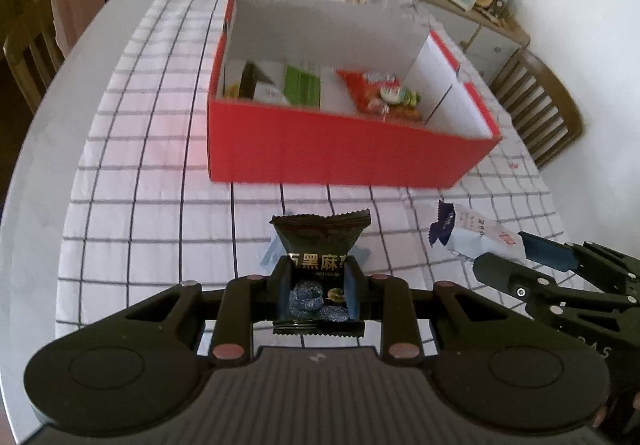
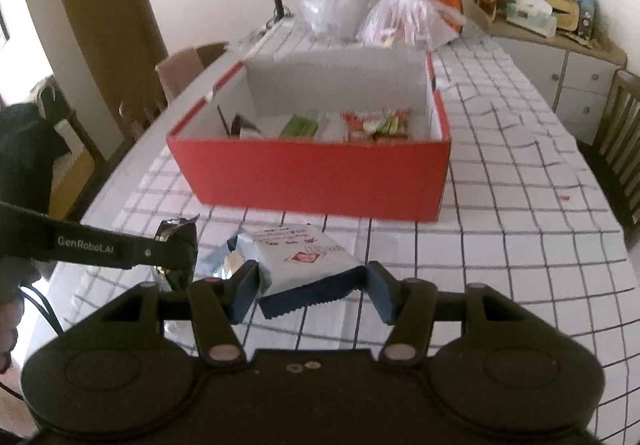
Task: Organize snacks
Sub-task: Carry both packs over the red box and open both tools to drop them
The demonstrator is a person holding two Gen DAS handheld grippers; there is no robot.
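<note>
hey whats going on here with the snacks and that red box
A person is sorting snacks with two handheld grippers. The left gripper is shut on a black snack packet, and the right gripper is shut on a white and blue packet. Both packets are on the near side of the open red box on the checked tablecloth. The box already holds a few snacks, among them a green packet and a red packet.

Box (image 2: 312,181): red outside, white inside. Cloth (image 2: 520,205) beneath the box: white with a dark grid. Packet (image 1: 320,245) nearest the box front: black, gold lettering. Second packet (image 2: 304,257) beside it: white and pale blue, dark blue serrated end, small red mark.
</note>
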